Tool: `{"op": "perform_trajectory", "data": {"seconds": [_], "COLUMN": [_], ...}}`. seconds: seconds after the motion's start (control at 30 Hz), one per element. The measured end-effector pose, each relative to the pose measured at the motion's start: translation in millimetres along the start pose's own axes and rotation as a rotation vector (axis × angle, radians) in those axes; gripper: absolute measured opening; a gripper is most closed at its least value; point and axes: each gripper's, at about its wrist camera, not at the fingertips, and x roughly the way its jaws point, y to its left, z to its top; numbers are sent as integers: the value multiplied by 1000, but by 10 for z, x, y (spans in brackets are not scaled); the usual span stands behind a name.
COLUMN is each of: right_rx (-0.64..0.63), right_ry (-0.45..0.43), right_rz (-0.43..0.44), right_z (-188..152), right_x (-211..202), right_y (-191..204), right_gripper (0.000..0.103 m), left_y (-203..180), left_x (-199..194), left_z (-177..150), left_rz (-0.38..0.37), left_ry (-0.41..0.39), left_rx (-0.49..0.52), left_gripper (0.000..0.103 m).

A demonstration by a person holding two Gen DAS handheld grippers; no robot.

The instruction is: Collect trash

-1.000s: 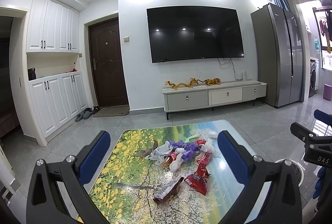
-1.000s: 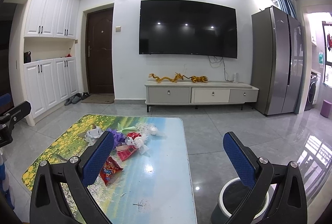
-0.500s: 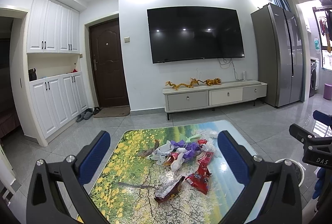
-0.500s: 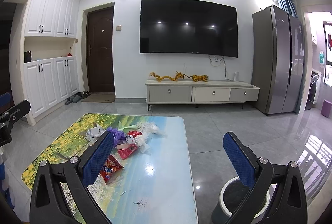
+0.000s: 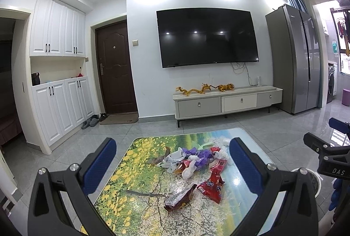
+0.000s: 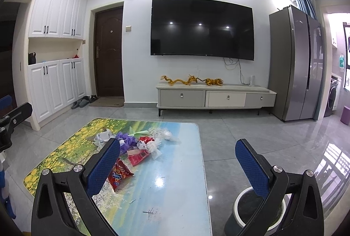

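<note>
A pile of trash [image 5: 196,159] lies on the low table [image 5: 135,187] with a landscape print: purple and white wrappers, red snack packets and a dark red packet [image 5: 180,197] nearest me. The pile also shows in the right wrist view [image 6: 135,146]. My left gripper [image 5: 172,168] is open and empty, held above the table's near side. My right gripper [image 6: 177,168] is open and empty, over the table's right edge [image 6: 202,170]. A round bin [image 6: 256,212] with a white rim stands on the floor right of the table, partly hidden behind my right finger.
A TV cabinet [image 5: 227,102] with golden figurines stands at the far wall under a wall TV [image 5: 207,36]. A fridge [image 5: 293,58] is at the right, white cupboards [image 5: 59,104] and a door [image 5: 116,69] at the left. Grey tile floor surrounds the table.
Both views have shifted slightly; the table and trash sit a little lower and closer. Both grippers stay open and empty.
</note>
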Motion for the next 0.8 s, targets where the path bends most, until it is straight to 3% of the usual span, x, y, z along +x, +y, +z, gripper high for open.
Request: {"op": "perform_trajectory", "data": {"seconds": [0.8], "right_rx": [-2], "right_ry": [-26], "right_rz": [33], "right_z": [20], "right_x": [26], "right_y": [9], "right_gripper": [103], "left_y": [-57], "left_x": [28], "left_z": [-4], "left_rz": [-19], "left_ry": [17], "left_rx": [16], "left_gripper": [103]}}
